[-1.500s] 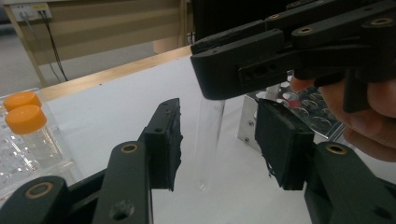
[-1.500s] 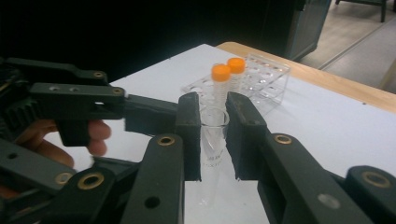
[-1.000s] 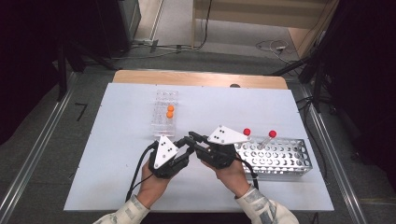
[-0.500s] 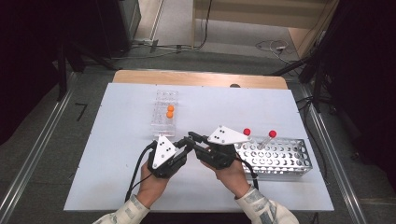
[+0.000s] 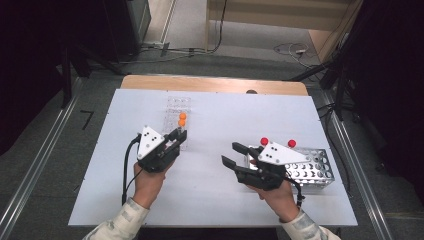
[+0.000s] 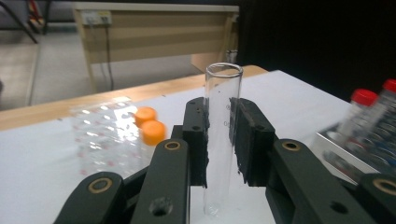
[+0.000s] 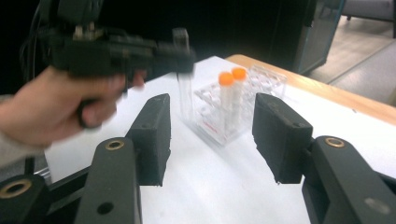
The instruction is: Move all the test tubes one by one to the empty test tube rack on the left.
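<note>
On the white table [image 5: 210, 200], the left gripper [image 5: 176, 138] clamps an uncapped clear glass test tube [image 6: 219, 135] upright between its pads. At its twelve o'clock, just beside it, stands a clear plastic rack [image 5: 177, 112] holding two orange-capped tubes [image 5: 182, 119]. The right gripper [image 5: 234, 154], jaws just opened and empty, sits at nine o'clock of a metal mesh rack [image 5: 312, 170] with two red-capped tubes [image 5: 264, 141].

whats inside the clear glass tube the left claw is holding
The clear glass test tube in the left claw looks empty: open rim, no cap, white table visible through it. The black pads cover part of its sides, and its bottom is blurred.
</note>
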### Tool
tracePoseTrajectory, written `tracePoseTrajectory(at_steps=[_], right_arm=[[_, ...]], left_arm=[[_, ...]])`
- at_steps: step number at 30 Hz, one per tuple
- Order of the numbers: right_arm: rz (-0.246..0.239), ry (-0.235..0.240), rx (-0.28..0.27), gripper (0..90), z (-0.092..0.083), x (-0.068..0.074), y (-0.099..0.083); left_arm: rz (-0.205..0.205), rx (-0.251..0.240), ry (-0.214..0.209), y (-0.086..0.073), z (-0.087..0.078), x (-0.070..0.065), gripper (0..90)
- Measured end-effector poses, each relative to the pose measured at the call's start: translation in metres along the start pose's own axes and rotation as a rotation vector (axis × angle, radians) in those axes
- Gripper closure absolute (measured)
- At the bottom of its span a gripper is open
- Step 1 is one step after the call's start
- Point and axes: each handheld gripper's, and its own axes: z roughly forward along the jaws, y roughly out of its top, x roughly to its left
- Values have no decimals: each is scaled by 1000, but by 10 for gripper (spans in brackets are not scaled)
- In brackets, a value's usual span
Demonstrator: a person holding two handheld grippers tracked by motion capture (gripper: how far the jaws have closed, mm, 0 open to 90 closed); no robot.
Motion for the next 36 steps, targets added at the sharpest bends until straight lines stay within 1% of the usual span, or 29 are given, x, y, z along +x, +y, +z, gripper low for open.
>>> tracePoseTrajectory(at_steps=[2,4,6,10,13,17,24,36], right_arm=[[2,-11,1,451,-10,-2,-6],[8,-19,1,445,-19,-4,-11],[10,-37,2,431,-26,-7,-17],[36,-66,22,419,-36,-15,-29],[56,-81,25,419,-40,-21,-35],[58,-87,22,419,-42,-23,-36],[55,-90,25,419,-42,-23,-36],[56,-89,25,419,-42,-22,-36]], left_arm=[[-12,-5,21,3,3,8,764],[-4,4,48,4,7,14,764],[-1,6,69,6,11,20,764],[-9,-2,92,6,21,27,764],[-10,12,104,4,29,29,764],[-17,9,121,1,38,31,763],[-2,7,144,-3,45,34,763],[1,15,153,-11,50,38,762]])
